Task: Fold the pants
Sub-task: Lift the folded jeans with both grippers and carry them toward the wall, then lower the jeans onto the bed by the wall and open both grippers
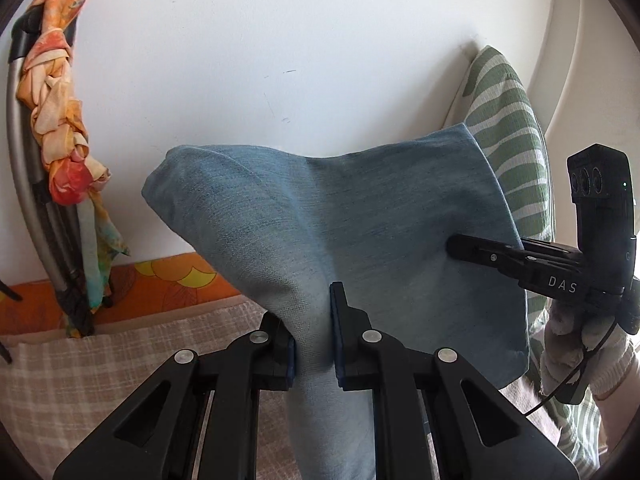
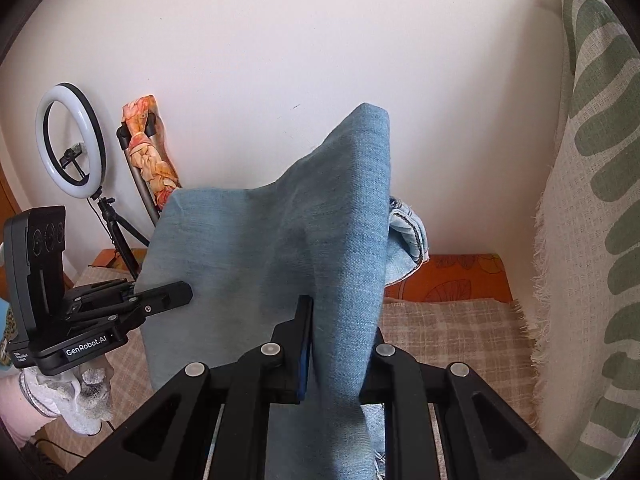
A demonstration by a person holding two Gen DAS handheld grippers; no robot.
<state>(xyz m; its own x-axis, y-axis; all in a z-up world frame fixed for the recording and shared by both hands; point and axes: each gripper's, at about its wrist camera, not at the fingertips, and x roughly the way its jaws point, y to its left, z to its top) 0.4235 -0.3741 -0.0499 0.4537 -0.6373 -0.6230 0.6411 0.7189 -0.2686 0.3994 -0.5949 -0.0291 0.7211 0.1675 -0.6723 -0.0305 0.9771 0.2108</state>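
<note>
Light blue denim pants [image 1: 340,220] hang lifted in front of a white wall, held up at two points. In the left wrist view my left gripper [image 1: 312,320] is shut on a bunched fold at the near edge of the cloth. My right gripper [image 1: 460,248] reaches in from the right and pinches the pants' right side. In the right wrist view my right gripper [image 2: 340,320] is shut on a fold of the pants [image 2: 260,240], which hides its right finger. My left gripper [image 2: 184,290] pinches the cloth's left edge. A stitched seam end [image 2: 408,236] peeks out behind.
Below lies a beige checked blanket [image 1: 100,360] over an orange floral sheet [image 1: 172,280]. A metal frame wrapped in an orange scarf [image 1: 60,120] leans at the left, beside a ring light on a tripod [image 2: 70,136]. A green-striped cloth [image 2: 592,200] hangs at the right. Gloved hands [image 1: 572,344] hold the grippers.
</note>
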